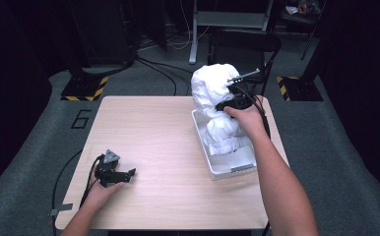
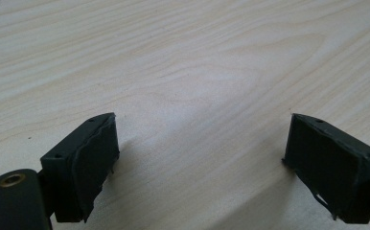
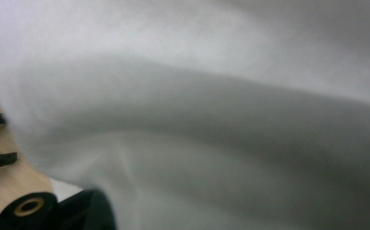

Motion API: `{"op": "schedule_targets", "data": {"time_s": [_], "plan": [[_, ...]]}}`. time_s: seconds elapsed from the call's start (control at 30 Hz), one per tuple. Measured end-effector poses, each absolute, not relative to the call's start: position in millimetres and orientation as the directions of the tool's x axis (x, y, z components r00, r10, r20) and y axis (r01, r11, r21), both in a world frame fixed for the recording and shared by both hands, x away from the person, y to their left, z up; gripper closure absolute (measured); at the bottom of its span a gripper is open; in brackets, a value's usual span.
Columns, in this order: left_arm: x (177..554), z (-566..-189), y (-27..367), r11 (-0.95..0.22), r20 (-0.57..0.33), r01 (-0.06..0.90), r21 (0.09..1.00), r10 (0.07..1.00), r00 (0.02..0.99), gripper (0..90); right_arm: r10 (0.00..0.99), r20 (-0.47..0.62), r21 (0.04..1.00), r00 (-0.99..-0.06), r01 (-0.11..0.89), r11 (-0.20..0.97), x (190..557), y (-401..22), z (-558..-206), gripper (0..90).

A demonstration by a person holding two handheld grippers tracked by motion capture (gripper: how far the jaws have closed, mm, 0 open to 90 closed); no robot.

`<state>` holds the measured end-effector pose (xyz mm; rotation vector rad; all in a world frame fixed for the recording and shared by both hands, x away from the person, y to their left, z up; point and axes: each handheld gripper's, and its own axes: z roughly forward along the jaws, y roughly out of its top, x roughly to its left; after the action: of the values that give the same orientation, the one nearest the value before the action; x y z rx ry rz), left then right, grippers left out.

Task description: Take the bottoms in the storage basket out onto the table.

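Pale wood grain runs under the left gripper (image 1: 129, 173), which rests low on the table (image 1: 158, 147) near its front left corner. The left gripper view adds what the high view cannot: both black pads (image 2: 94, 163) spread wide with bare tabletop between them. Further right, a clear plastic bin (image 1: 227, 167) sits by the table's right edge, and a white garment (image 1: 215, 105) hangs bunched above it, its lower end in the bin. The right gripper (image 1: 230, 93) is clamped on the cloth; its own view shows white folds (image 3: 221, 120) pressed close.
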<state>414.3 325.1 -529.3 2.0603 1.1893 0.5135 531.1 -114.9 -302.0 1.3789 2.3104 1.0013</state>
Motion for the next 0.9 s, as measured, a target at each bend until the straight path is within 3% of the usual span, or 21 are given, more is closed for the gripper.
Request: {"op": "schedule_targets", "data": {"time_s": [0.9], "plan": [[414.1,-529.4,324.7,-0.332,-0.011,0.594,0.733,0.867,0.498,10.9,0.767,0.09,0.701,-0.635,0.587,0.404,529.8,-25.1,-279.4,53.9]]}}
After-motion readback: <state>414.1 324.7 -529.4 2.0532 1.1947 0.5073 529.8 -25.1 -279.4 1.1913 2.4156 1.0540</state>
